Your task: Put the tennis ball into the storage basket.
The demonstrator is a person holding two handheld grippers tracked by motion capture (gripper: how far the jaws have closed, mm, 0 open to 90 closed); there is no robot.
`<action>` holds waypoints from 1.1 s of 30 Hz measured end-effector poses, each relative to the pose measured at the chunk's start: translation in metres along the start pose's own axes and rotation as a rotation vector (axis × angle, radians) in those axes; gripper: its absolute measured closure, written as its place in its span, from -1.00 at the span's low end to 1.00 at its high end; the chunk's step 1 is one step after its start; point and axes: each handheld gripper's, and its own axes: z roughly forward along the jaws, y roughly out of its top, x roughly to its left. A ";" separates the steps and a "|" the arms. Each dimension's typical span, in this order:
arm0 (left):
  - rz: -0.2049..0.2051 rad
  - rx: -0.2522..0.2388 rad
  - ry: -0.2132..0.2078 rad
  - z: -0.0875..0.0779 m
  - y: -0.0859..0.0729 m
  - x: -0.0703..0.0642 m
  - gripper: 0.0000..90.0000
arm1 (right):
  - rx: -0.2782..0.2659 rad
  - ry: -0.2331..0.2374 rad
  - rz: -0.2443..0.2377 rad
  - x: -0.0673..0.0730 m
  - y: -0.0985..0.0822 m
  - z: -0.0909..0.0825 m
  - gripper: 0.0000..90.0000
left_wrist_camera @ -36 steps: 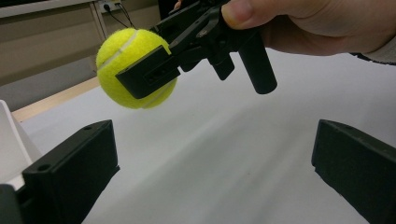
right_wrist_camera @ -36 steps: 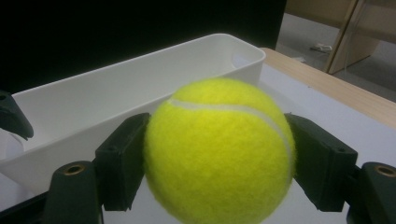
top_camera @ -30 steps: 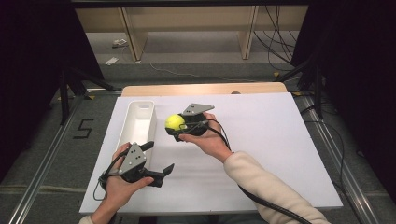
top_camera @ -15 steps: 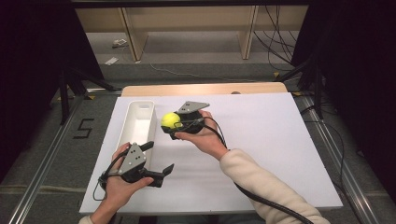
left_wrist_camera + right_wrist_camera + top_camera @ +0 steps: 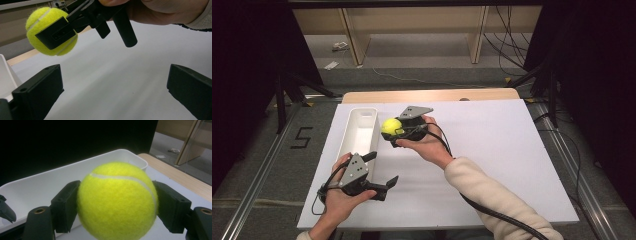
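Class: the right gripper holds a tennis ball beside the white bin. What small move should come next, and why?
Probably carry the tennis ball a little further left, over the white bin. The right gripper is clamped on it, beside the bin's rim, not yet above its opening.

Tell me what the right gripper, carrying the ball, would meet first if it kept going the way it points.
Probably the white bin: beyond the tennis ball in the right gripper, its near wall lies straight ahead, though depth is unclear.
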 end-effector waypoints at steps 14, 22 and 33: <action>0.002 0.001 -0.001 0.000 0.000 0.000 -1.00 | 0.002 0.006 -0.001 0.001 0.004 0.007 -0.40; 0.003 0.000 -0.002 0.000 0.000 -0.001 -1.00 | 0.004 0.011 -0.004 0.002 0.007 0.009 -0.40; 0.002 -0.001 -0.001 0.000 0.000 0.000 -1.00 | -0.001 0.010 -0.009 0.001 0.011 0.011 -0.40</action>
